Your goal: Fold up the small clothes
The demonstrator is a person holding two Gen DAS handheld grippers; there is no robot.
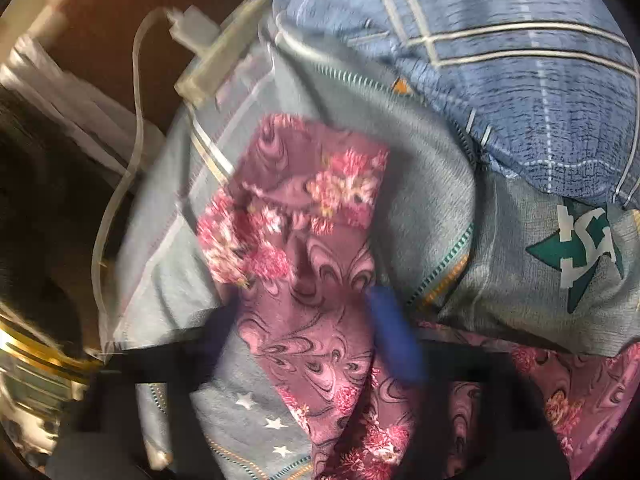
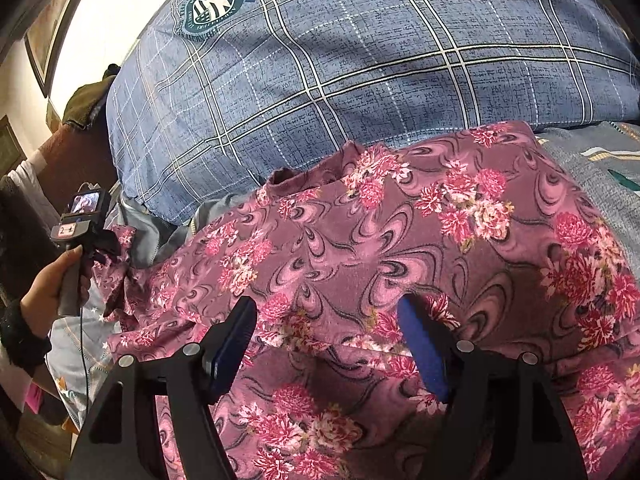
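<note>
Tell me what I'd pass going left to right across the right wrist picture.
A hand gripping the left claw's handle → the pink flowered garment spread over the bed, with the right claw open above it → grey-blue bedsheet at the far right.

Ahead of the right gripper a blue plaid pillow (image 2: 360,80) lies on grey-blue bedding (image 1: 420,184) (a star-printed sheet), while up to its left a bright window (image 2: 104,28) glares beside a framed picture (image 2: 40,46) on the wall and brown wooden furniture (image 1: 132,12) stands at the bed's edge.
</note>
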